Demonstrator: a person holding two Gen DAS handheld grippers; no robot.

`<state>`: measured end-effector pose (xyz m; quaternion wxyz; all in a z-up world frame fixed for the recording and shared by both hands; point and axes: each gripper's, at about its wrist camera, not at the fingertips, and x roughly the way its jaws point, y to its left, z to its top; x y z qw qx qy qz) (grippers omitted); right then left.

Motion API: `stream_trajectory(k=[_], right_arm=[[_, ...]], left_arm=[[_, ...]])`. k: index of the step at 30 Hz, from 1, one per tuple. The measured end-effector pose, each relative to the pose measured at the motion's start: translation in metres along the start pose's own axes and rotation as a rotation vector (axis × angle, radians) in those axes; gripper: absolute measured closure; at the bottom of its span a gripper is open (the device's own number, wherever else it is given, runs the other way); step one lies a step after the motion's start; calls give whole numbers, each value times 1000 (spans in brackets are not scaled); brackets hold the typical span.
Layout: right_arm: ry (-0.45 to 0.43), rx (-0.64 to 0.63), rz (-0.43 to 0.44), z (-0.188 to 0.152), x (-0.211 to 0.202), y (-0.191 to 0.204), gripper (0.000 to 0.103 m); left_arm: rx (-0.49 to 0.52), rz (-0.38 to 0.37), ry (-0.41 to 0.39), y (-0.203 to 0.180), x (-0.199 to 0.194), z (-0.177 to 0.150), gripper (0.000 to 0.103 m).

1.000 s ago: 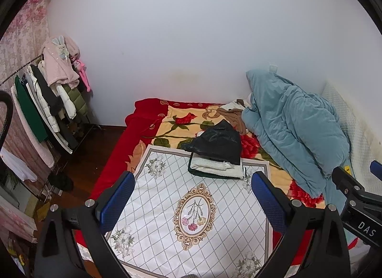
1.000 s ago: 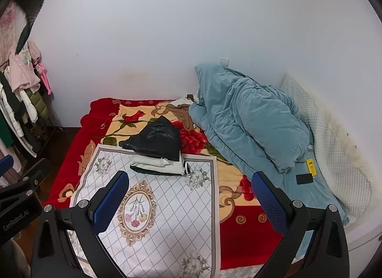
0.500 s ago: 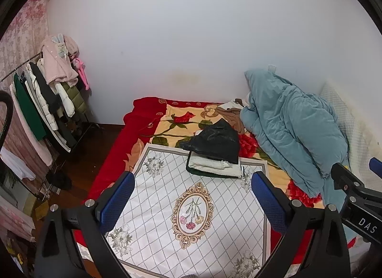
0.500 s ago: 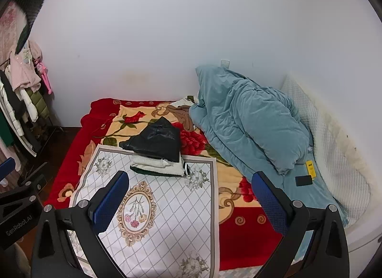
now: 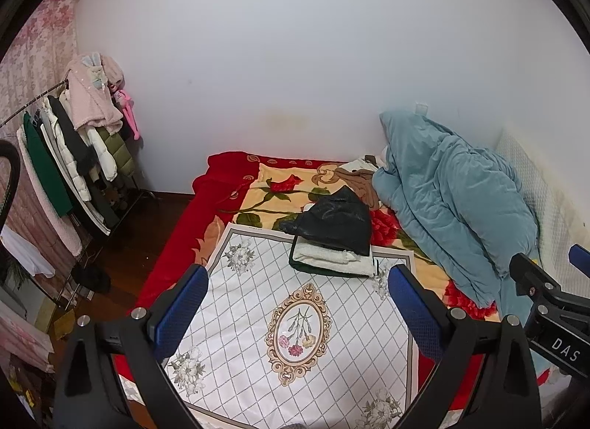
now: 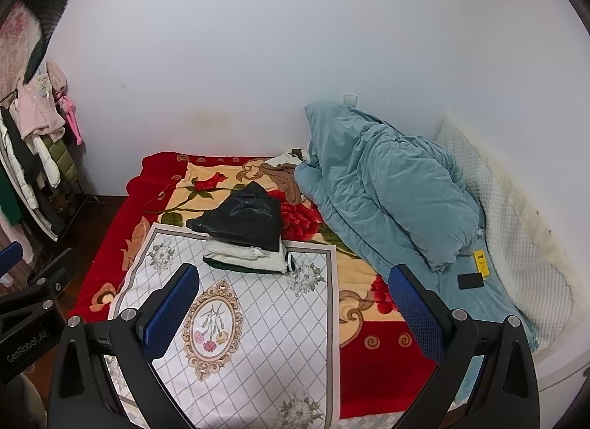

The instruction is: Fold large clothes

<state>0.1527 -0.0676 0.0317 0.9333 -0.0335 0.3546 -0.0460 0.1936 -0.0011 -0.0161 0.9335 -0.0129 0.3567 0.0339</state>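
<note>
A stack of folded clothes lies on the far edge of a white patterned cloth (image 5: 295, 322) on the bed: a black garment (image 5: 333, 222) on top of a white one (image 5: 332, 257) and a dark green one. The stack also shows in the right wrist view (image 6: 245, 235), on the same cloth (image 6: 258, 325). My left gripper (image 5: 297, 303) is open and empty, held above the near part of the cloth. My right gripper (image 6: 291, 303) is open and empty, well short of the stack. Neither touches any garment.
A rumpled blue duvet (image 5: 453, 200) fills the bed's right side, also in the right wrist view (image 6: 387, 189). A red floral blanket (image 6: 368, 318) covers the bed. A clothes rack (image 5: 73, 156) with hanging coats stands on the left. A black and a yellow item (image 6: 475, 274) lie on the duvet.
Both grippers have drifted slightly, so the bed sits a touch lower and nearer in view. Jaws stay open and nothing on the bed has moved.
</note>
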Motion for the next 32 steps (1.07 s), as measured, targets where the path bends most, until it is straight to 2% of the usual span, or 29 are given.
stream_trajectory(k=[32], right_arm=[[-11, -4, -3, 4, 0, 6, 0]], left_arm=[[-2, -2, -7, 3, -2, 10, 3]])
